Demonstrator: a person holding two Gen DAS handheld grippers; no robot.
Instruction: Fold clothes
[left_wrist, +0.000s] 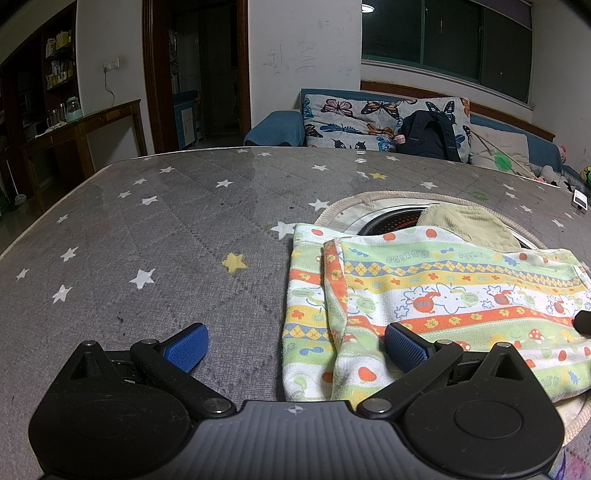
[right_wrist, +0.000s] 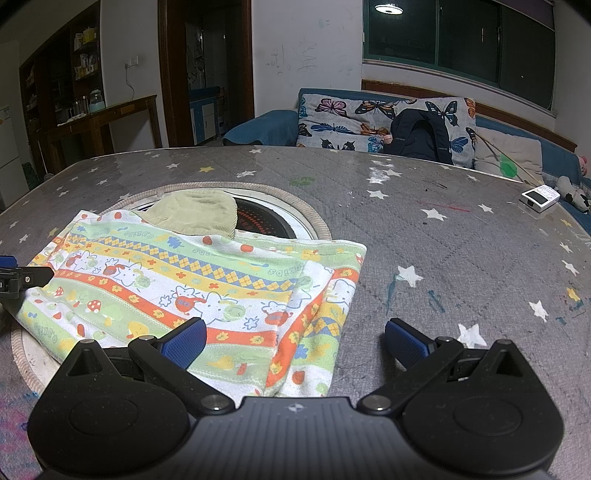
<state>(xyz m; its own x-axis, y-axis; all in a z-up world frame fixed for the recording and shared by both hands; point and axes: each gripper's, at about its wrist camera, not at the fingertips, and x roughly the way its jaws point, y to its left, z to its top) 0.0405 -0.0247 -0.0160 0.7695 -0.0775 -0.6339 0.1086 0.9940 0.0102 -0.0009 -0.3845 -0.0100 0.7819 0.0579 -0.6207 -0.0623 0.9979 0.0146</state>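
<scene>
Left wrist view: both tools spread wide, left tool (left_wrist: 295, 345) and right tool (right_wrist: 295, 341) over the patterned garment (left_wrist: 443, 295), its lettering unreadable.

Table (right_wrist: 461, 236): grey quilted cover with white and yellow stars, pen marks. Set in its top: round heater (right_wrist: 266, 221) with braided rim. On it: folded cartoon-print cloth (right_wrist: 192, 284), partly over the heater; beige cloth (right_wrist: 199, 214) behind, touching; small white device (right_wrist: 540, 198) near the far right edge.

patterned cloth (left_wrist: 443, 295), lettering mirrored, perhaps "KIDS"
</scene>
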